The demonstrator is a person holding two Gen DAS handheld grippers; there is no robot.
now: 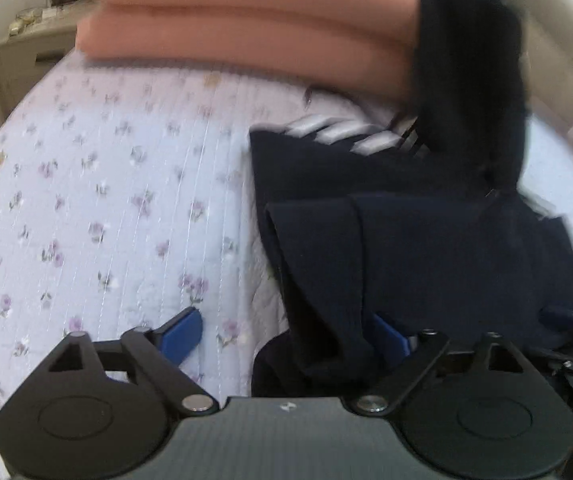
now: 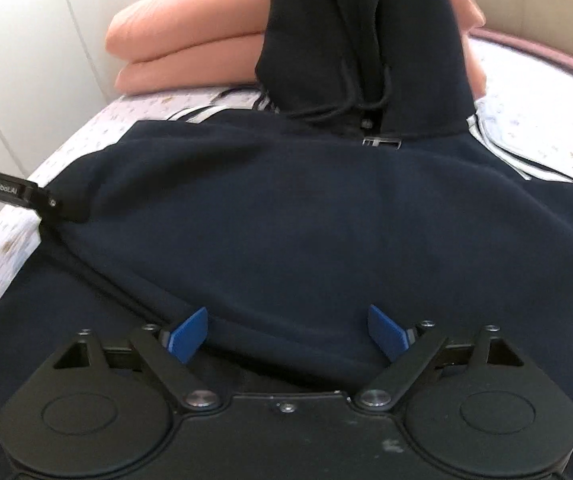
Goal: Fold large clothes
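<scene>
Floral quilting covers the bed (image 1: 86, 184), and on it the navy hoodie (image 2: 286, 216) lies spread flat, its hood (image 2: 362, 40) propped against a stack of folded pink blankets (image 1: 246, 20), probably so the body stays smooth for folding. A sleeve (image 1: 318, 280) hangs between the left gripper's (image 1: 286, 330) spread jaws, unpinched. Over the hem, the right gripper (image 2: 286, 332) is likewise wide open, gripping nothing.

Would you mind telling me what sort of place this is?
Most likely a bedroom: a floral quilted bedspread, stacked folded pink bedding, a white wardrobe, and a navy hoodie laid out for folding.
</scene>
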